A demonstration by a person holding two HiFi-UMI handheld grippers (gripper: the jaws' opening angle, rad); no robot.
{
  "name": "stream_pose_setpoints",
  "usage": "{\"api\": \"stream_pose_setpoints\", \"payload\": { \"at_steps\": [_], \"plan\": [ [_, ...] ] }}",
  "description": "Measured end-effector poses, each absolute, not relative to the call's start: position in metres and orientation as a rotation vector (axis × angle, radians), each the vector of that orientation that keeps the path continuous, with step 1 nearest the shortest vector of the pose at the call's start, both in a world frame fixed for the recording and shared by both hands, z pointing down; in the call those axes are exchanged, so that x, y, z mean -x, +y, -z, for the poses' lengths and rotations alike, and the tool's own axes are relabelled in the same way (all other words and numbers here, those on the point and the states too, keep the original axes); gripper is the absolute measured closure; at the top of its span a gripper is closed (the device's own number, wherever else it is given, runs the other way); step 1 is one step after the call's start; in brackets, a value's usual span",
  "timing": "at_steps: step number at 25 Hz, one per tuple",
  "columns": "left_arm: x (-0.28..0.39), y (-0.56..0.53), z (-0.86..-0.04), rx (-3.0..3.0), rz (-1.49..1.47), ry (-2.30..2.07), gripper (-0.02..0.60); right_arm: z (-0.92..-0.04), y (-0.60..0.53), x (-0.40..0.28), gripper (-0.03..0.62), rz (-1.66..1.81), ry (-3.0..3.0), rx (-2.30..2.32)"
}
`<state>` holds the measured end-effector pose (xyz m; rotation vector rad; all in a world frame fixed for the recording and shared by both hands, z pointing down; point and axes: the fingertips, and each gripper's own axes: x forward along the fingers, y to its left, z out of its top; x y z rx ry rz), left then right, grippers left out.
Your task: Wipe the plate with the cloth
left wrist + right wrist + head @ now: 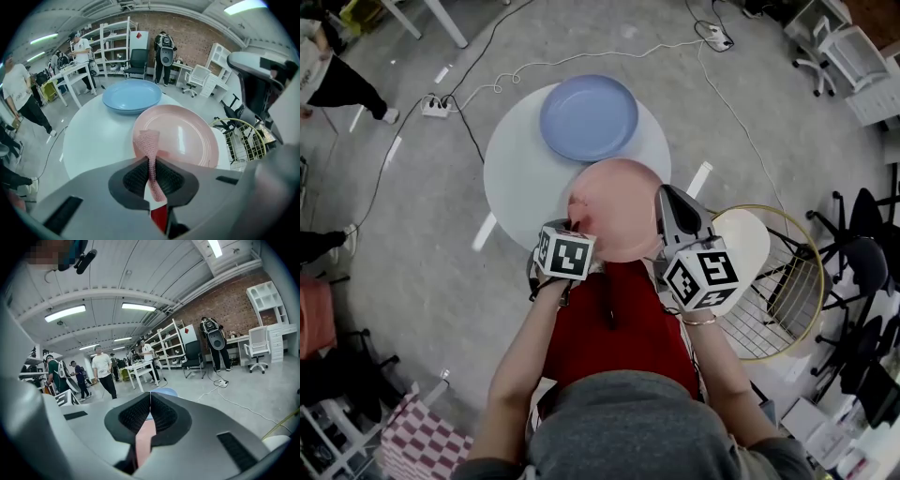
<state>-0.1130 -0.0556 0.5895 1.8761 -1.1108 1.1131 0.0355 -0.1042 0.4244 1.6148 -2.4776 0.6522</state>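
Round white table (pixel 511 178) w/ glossy pink plate (pixel 623 211); left tool (pixel 151 165) pinches mesh cloth (pixel 146 140).

Glossy, smooth pink plate (pixel 187 138). Coarse open-mesh cloth (pixel 147 140) at its near rim. Matt white table (pixel 93 140) beneath.

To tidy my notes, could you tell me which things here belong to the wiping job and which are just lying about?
In the job: pink plate, pink mesh cloth, left gripper, right gripper.
Lying about: blue plate, wire basket, power strip.
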Motion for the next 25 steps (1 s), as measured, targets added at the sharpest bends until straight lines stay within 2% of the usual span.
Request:
{"api": "stream_pose_setpoints", "payload": {
  "at_steps": [25],
  "plan": [
    [0.125, -0.109, -0.461, -2.217, -0.736, -1.427, 0.549, -0.374, -0.091, -0.030, 0.565, -0.473, -2.550, -1.719]
  ]
}}
